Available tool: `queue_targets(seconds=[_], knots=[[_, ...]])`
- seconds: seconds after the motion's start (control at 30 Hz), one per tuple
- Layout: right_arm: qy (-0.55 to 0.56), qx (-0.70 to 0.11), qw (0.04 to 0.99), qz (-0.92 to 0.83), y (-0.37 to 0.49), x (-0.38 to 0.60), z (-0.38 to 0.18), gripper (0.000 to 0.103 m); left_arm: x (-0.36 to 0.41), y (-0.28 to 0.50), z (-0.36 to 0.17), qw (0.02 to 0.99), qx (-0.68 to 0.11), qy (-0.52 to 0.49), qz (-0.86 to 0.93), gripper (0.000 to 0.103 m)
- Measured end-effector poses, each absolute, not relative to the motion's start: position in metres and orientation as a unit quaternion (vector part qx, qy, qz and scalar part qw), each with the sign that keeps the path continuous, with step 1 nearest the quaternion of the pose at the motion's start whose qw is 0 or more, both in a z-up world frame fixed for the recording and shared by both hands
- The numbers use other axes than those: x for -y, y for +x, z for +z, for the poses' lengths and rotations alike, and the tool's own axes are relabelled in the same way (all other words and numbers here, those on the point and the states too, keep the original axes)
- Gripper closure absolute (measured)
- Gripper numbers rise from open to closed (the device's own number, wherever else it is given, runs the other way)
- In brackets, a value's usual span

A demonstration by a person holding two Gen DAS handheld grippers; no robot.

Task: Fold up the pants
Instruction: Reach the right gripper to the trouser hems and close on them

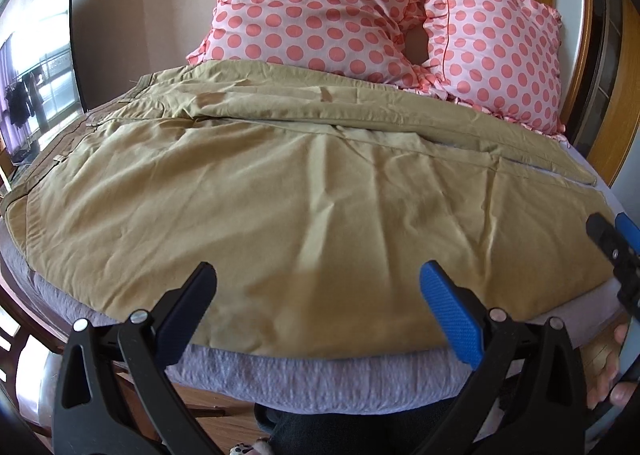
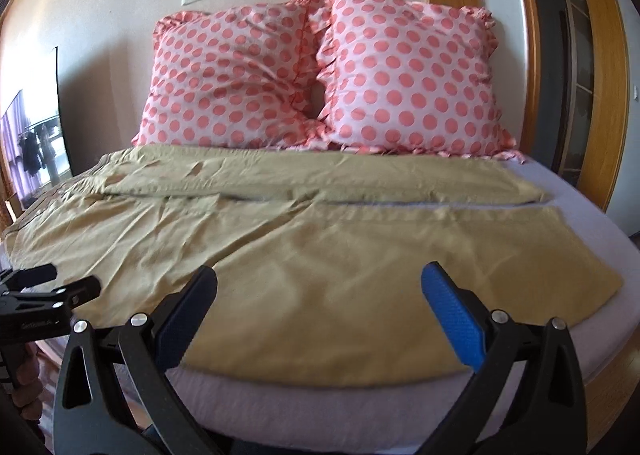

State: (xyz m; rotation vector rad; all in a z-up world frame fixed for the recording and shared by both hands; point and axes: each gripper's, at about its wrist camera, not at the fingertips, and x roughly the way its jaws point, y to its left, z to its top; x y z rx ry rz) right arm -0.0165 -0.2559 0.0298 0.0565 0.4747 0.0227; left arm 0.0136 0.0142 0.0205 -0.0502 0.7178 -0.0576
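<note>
Khaki pants (image 1: 280, 183) lie spread flat across the bed, waistband at the left, both legs running to the right; they also show in the right wrist view (image 2: 304, 255). My left gripper (image 1: 316, 279) is open and empty, above the near edge of the near leg. My right gripper (image 2: 318, 279) is open and empty, above the same near edge further right. The right gripper shows at the right edge of the left wrist view (image 1: 612, 243). The left gripper shows at the left edge of the right wrist view (image 2: 48, 291).
The bed has a lilac-grey sheet (image 2: 320, 407). Two pink polka-dot pillows (image 2: 328, 75) lean on the wall behind the pants. A mirror (image 1: 40, 75) stands at the left. A wooden door frame (image 2: 600, 95) is at the right.
</note>
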Motion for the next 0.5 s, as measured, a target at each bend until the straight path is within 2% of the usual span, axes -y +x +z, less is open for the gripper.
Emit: queue_targets(seconds=[0.1,0.23,0.27,0.33,0.4,0.5], knots=[[0.047,-0.233,0.971,-0.032,0.026,0.303,0.059,0.001,-0.020,0.021,0.041,0.947,-0.318,-0.034,-0.020,0.002],[0.114,-0.274,0.951,-0.090,0.112,0.374,0.071,0.001,-0.015,0.034,0.062,0.958,-0.284,-0.030,-0.016,0.002],[0.132,-0.286,0.943,-0.107,0.132,0.391,0.069,0.005,-0.013,0.038,0.065,0.959,-0.281,-0.029,-0.018,0.002],[0.171,-0.314,0.923,-0.142,0.176,0.423,0.062,0.028,-0.010,0.048,0.068,0.959,-0.280,-0.028,-0.026,0.002],[0.201,-0.346,0.899,-0.176,0.223,0.451,0.051,0.041,-0.008,0.058,0.069,0.958,-0.284,-0.028,-0.030,0.002],[0.242,-0.382,0.867,-0.209,0.278,0.479,0.029,0.047,-0.007,0.071,0.067,0.956,-0.291,-0.030,-0.035,0.002]])
